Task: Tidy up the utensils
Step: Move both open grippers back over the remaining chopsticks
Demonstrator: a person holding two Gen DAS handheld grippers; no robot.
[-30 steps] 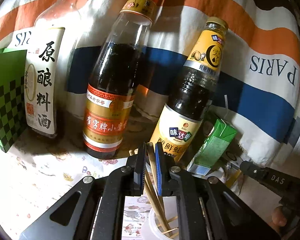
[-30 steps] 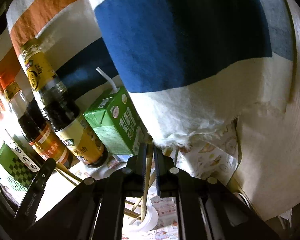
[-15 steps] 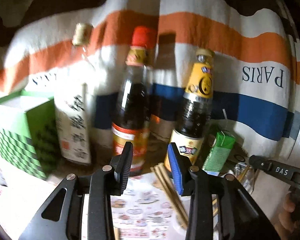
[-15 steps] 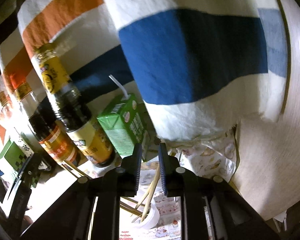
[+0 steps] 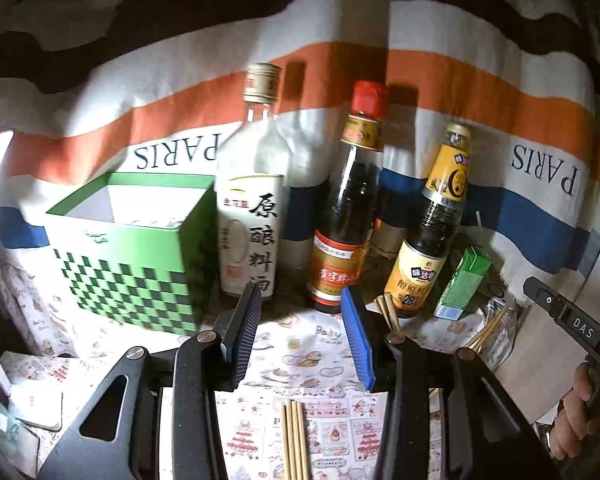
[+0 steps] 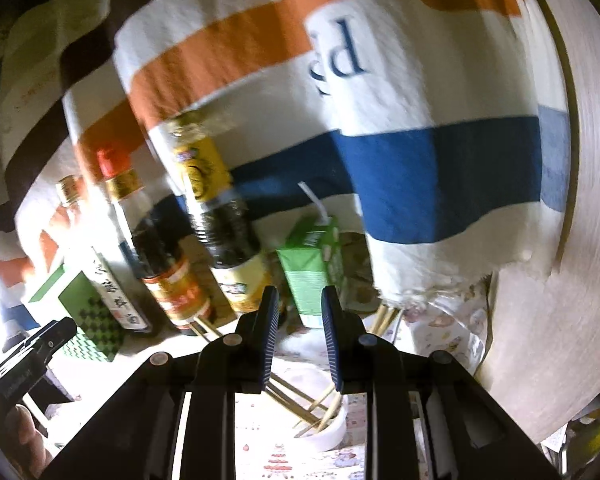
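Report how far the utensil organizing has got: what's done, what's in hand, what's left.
Done: several chopsticks stand in the white cup. In hand: nothing. The left gripper and right gripper have just been opening, and their jaws stand apart with nothing between them. Left: a bundle of chopsticks lies on the patterned table cover in the left wrist view, apparently waiting to go in.

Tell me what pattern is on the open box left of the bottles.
Green box: green-and-white checks, clearest in left wrist view.

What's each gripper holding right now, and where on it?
Nothing. The left gripper and right gripper have just been opening, and nothing is between their pads. The chopsticks stand in the white cup below.
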